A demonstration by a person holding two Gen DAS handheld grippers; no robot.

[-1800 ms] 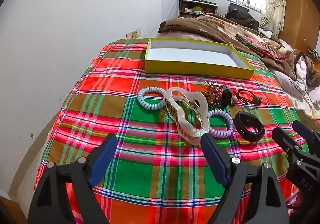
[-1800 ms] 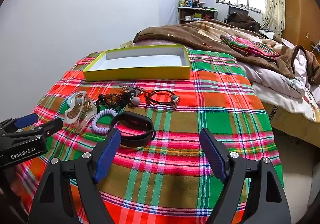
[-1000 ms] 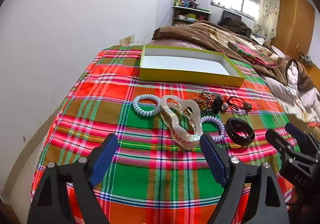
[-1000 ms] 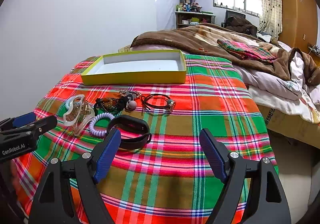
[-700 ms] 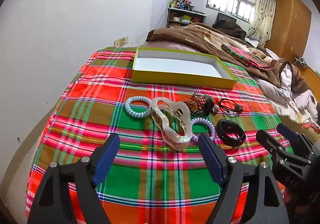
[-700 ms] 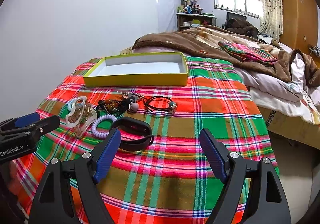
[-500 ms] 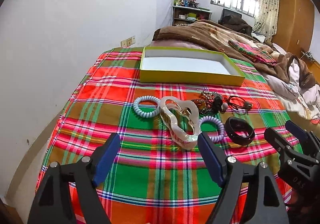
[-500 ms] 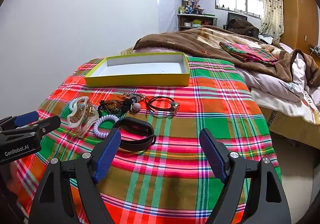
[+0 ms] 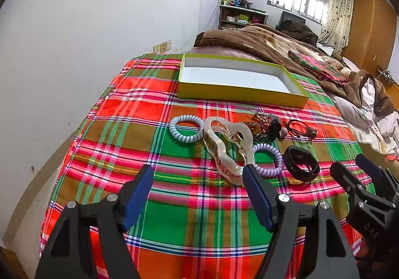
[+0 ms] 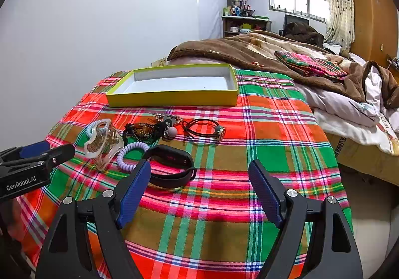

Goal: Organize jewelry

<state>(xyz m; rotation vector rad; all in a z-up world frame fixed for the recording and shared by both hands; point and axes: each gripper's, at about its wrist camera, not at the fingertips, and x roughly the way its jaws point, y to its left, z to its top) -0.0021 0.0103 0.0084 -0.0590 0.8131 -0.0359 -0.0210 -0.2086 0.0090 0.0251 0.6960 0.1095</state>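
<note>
Jewelry lies in a row on the plaid cloth (image 9: 174, 224): a pale blue coil band (image 9: 185, 128), a large pearly hair claw (image 9: 225, 148), a dark beaded piece (image 9: 264, 125), a black cord tie (image 9: 299, 128), a lilac coil band (image 9: 268, 160) and a black wristband (image 9: 301, 163). A shallow yellow box (image 9: 239, 93) with a white, empty inside stands behind them. My left gripper (image 9: 199, 186) is open, just short of the claw. My right gripper (image 10: 199, 179) is open, just short of the wristband (image 10: 172, 165). The claw (image 10: 103, 143) and the box (image 10: 174, 99) show there too.
A white wall runs along the left of the bed. A brown blanket (image 10: 249, 52) and rumpled bedding (image 10: 349, 104) lie behind and to the right of the box. The cloth drops off at the bed's right edge (image 10: 334, 154). A shelf and window are far back.
Both grippers stay open and empty. The left view has swayed slightly and come a little nearer the claw. The right view has barely shifted. No jewelry has moved.
</note>
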